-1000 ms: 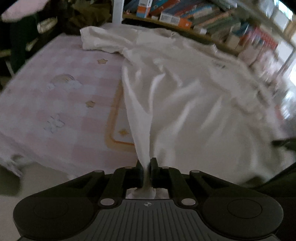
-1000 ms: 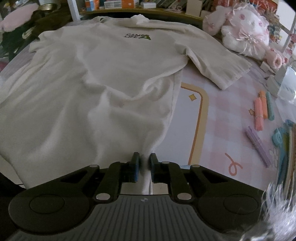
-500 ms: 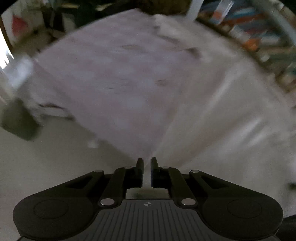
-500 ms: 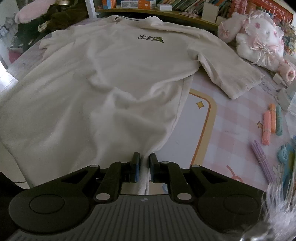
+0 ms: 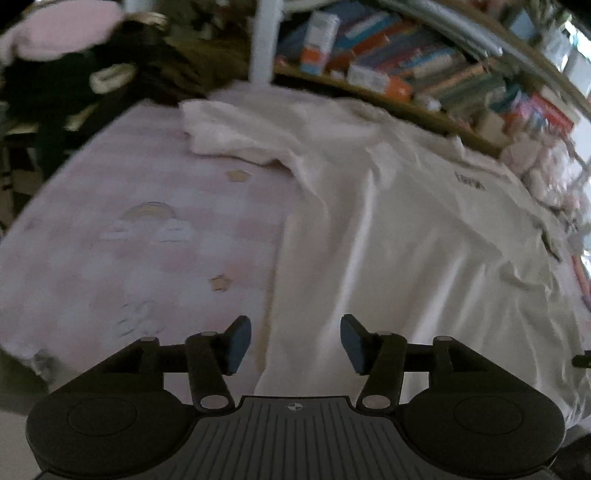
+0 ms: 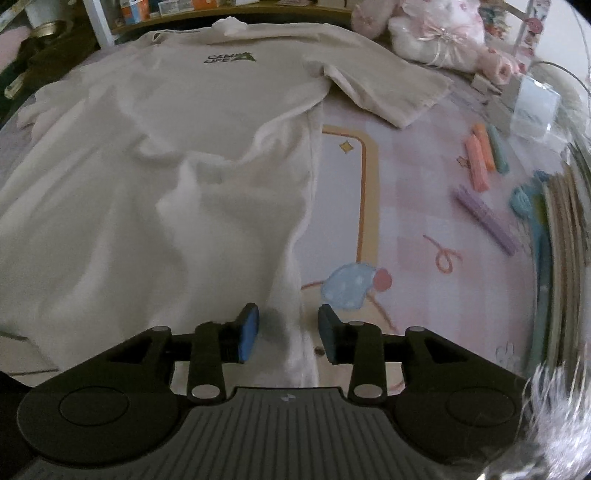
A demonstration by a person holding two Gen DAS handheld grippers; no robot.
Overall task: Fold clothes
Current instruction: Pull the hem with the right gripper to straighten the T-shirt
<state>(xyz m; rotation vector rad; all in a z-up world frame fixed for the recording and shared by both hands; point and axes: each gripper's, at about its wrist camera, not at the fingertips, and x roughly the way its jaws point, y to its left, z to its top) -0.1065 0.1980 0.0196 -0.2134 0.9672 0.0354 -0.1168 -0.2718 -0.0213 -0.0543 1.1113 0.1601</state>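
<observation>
Shirt (image 6: 177, 155) lies spread flat, print up, on the pink counter (image 6: 406, 192) with no fold in it (sleeves out), both the left tool (image 5: 291, 341) and right tool (image 6: 288, 330) released at its hem corners.

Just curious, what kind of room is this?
Probably a child's bedroom or playroom: a bookshelf packed with books, a pink plush toy, and a pastel mat under the T-shirt.
</observation>
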